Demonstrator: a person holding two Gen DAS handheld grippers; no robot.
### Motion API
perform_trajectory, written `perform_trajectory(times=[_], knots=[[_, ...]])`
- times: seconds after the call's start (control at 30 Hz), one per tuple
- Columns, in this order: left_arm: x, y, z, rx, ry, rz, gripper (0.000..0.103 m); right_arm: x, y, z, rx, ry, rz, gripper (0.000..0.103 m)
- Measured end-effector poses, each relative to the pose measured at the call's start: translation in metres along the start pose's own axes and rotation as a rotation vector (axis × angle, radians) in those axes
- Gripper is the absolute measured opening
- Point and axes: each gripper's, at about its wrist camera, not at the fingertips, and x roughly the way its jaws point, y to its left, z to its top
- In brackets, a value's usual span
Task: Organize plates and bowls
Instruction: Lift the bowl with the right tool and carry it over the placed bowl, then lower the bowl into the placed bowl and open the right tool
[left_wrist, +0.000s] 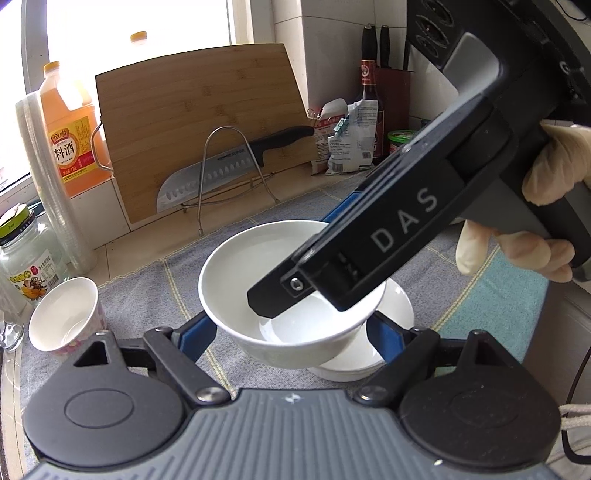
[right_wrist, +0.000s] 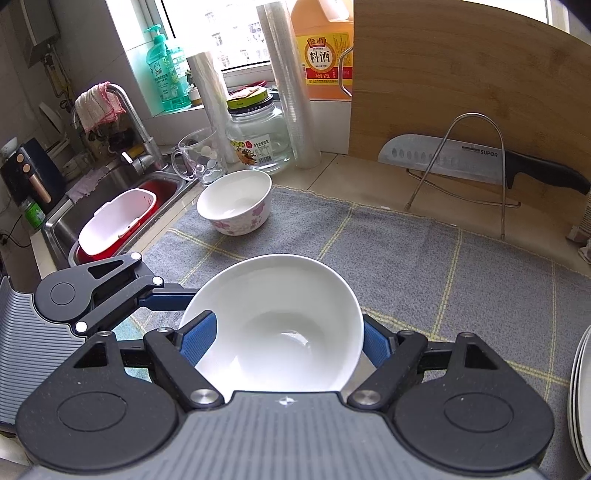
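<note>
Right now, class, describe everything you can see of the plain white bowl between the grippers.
The white bowl looks like glossy, undecorated ceramic, round and deep, empty inside. It sits tilted, above a white dish on the grey cloth. The right gripper clamps its sides with blue pads; the left gripper also flanks it.

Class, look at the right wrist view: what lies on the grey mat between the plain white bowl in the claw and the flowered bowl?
Nothing. Between the white bowl and the flowered bowl, only bare grey mat shows in the right wrist view.
</note>
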Motion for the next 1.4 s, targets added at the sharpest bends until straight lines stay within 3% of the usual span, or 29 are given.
perform_trajectory(times=[0.57,1.4], knots=[[0.020,-0.018,0.003,0.025,0.027,-0.092,0.088,-0.015,-0.021,-0.025,0.073,0.016,-0.066,0.086],[0.038,-0.018,-0.001,0.016,0.073,-0.116,0.088,-0.002,-0.031,-0.031,0.103,0.046,-0.075,0.086]])
